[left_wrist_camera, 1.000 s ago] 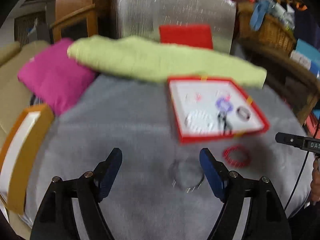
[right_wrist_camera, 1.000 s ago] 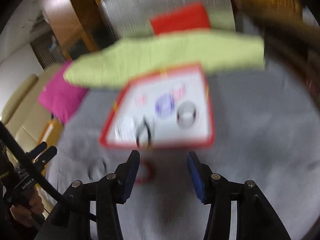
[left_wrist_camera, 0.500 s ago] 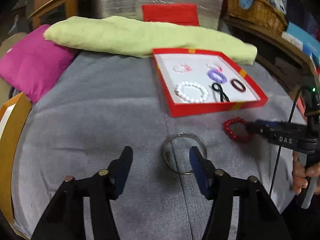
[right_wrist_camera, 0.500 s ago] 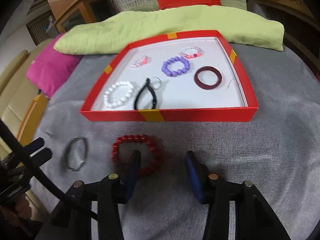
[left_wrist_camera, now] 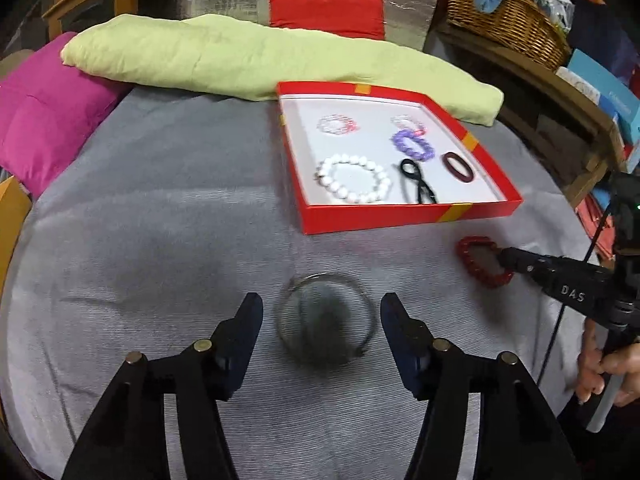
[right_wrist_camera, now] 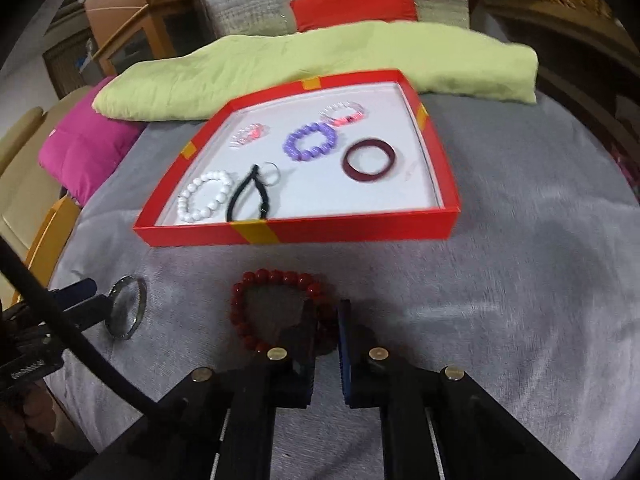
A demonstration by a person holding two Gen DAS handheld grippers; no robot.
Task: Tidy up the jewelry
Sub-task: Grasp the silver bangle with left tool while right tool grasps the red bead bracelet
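A red tray point(left_wrist_camera: 408, 216) point(right_wrist_camera: 304, 232) on the grey cloth holds several bracelets, among them white beads point(left_wrist_camera: 352, 178) point(right_wrist_camera: 204, 196) and purple beads point(right_wrist_camera: 310, 142). A thin silver bangle point(left_wrist_camera: 326, 316) point(right_wrist_camera: 126, 306) lies on the cloth between the fingers of my open left gripper point(left_wrist_camera: 322, 320). A red bead bracelet point(right_wrist_camera: 276, 304) point(left_wrist_camera: 482, 260) lies in front of the tray. My right gripper point(right_wrist_camera: 326, 328) is shut on its near right side, low on the cloth.
A lime cushion point(left_wrist_camera: 248, 60) lies behind the tray, a magenta cushion point(left_wrist_camera: 44, 108) at the left. A wicker basket point(left_wrist_camera: 504, 12) and shelves stand at the right. An orange chair edge point(right_wrist_camera: 48, 236) is at the left.
My right gripper has come down and closed on the red bead bracelet. My left gripper has moved forward and opened around the silver bangle.
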